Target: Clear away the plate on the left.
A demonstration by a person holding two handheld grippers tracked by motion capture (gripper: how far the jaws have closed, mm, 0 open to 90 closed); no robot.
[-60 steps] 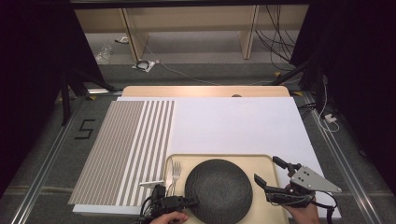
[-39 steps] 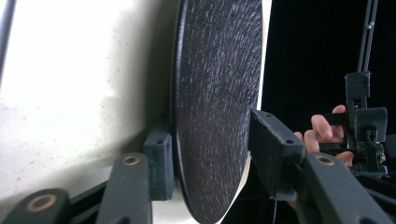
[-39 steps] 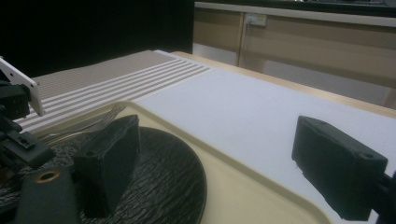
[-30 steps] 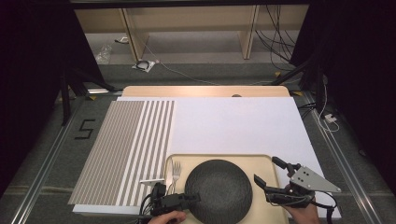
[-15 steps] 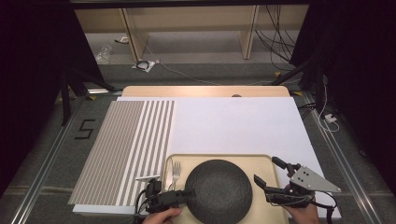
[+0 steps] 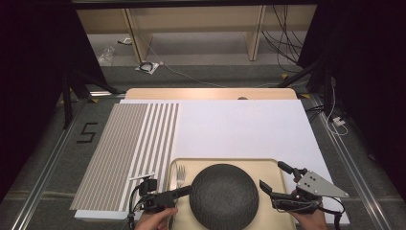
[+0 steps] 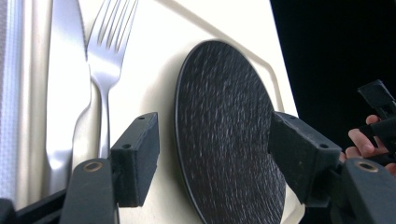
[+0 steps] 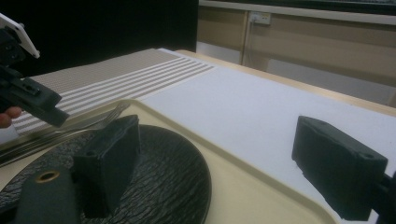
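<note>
A black textured plate lies on a cream tray at the table's near edge. A fork and a knife lie side by side on the tray's left part. My left gripper is open, its jaws reaching to the plate's left rim; in the left gripper view the plate sits between them. My right gripper is open just right of the plate, over the tray's right end. In the right gripper view the plate lies under the left jaw.
The tray rests on a white mat. A striped beige placemat covers the left side. A wooden table edge runs along the back. Shelving and cables stand on the floor beyond.
My left gripper has slid right along the tray's near left corner until its jaws reach the plate's rim. The right gripper has stayed put.
</note>
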